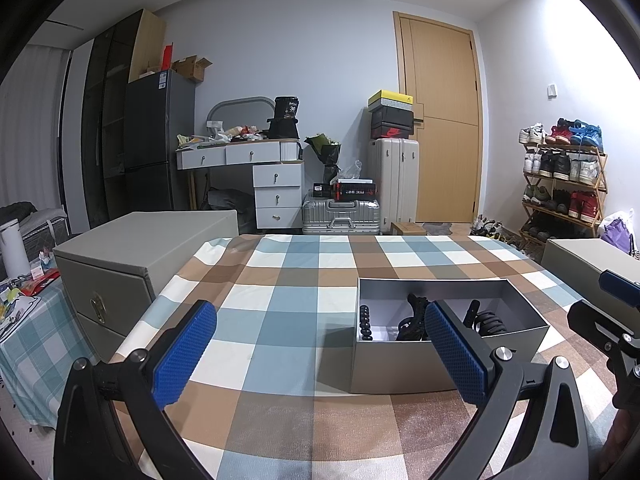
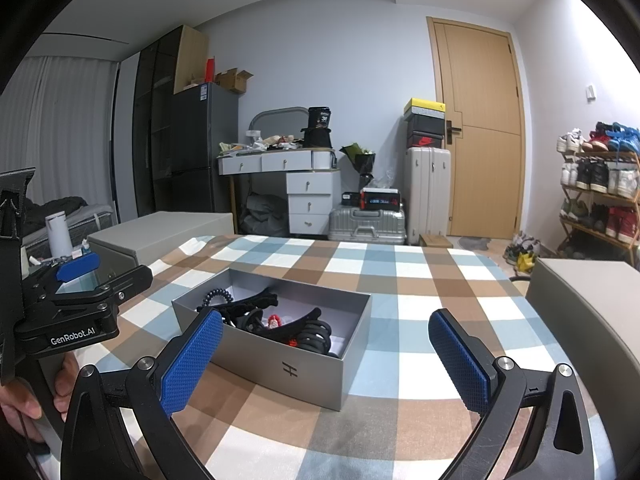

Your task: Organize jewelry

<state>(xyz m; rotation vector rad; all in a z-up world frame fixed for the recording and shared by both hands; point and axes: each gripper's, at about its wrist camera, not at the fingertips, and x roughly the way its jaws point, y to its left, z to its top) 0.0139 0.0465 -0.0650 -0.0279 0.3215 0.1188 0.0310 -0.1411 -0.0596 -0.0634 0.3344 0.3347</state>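
Note:
An open grey box (image 1: 400, 368) (image 2: 280, 364) stands on the checked tablecloth and holds a heap of black hair clips, coiled hair ties (image 2: 312, 336) and a small red piece (image 2: 274, 321). A black bead bracelet (image 1: 365, 322) lies at its left end. My left gripper (image 1: 320, 356) is open and empty, hovering just left of the box, its right finger in front of the box. My right gripper (image 2: 326, 360) is open and empty, over the box's near right corner.
A grey drawer chest (image 1: 120, 272) stands at the table's left edge and another grey box (image 2: 592, 312) at the right edge. The left gripper shows at the left of the right wrist view (image 2: 80, 292). Behind the table are suitcases, a dresser and a shoe rack.

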